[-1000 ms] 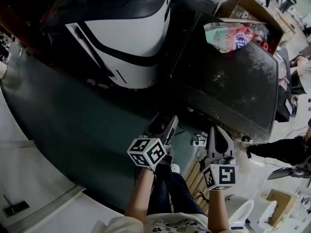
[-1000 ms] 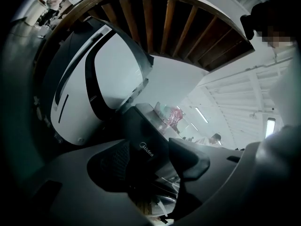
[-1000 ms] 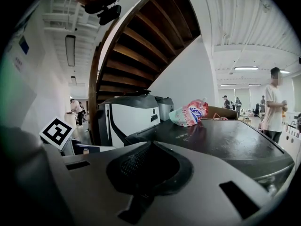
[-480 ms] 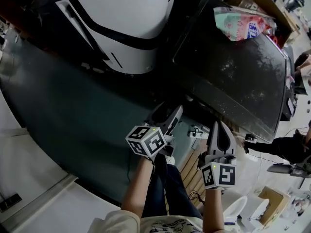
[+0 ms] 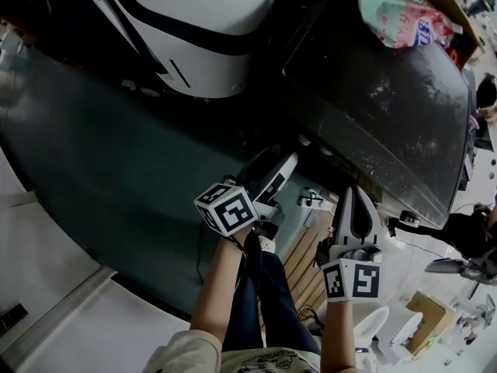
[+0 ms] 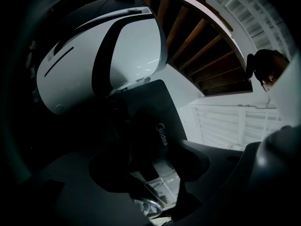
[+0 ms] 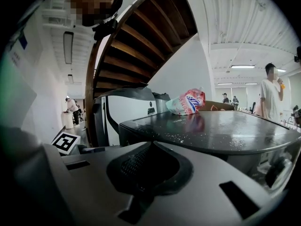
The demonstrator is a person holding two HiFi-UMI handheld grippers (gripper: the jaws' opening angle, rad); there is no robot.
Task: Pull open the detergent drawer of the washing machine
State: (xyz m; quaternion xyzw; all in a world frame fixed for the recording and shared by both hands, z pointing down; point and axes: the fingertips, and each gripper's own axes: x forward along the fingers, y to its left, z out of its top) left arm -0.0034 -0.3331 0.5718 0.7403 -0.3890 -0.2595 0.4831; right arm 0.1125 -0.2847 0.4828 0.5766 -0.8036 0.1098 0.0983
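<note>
The dark green floor [image 5: 116,154] fills the left of the head view. On it stands a big rounded white machine with black bands [image 5: 210,29] [image 6: 94,55]. Right of it is the washing machine with a speckled dark grey top [image 5: 380,92] [image 7: 211,131]. Its dark front carries a Midea logo [image 6: 162,134] in the left gripper view, but that face lies in shadow and I cannot pick out the detergent drawer on it. A curved brown wooden staircase [image 7: 127,46] rises behind both machines. A pink, white and blue plastic bag [image 5: 404,22] [image 7: 188,101] lies on the far part of the washer's top. My left gripper [image 5: 283,162] [image 6: 146,178] points at the washer's lower front, and my right gripper [image 5: 351,193] [image 7: 150,173] is just beside it. The fingers [image 7: 225,168] of both are pressed together with nothing between them. A small white power strip [image 5: 314,202] lies on the floor between the two grippers.
</note>
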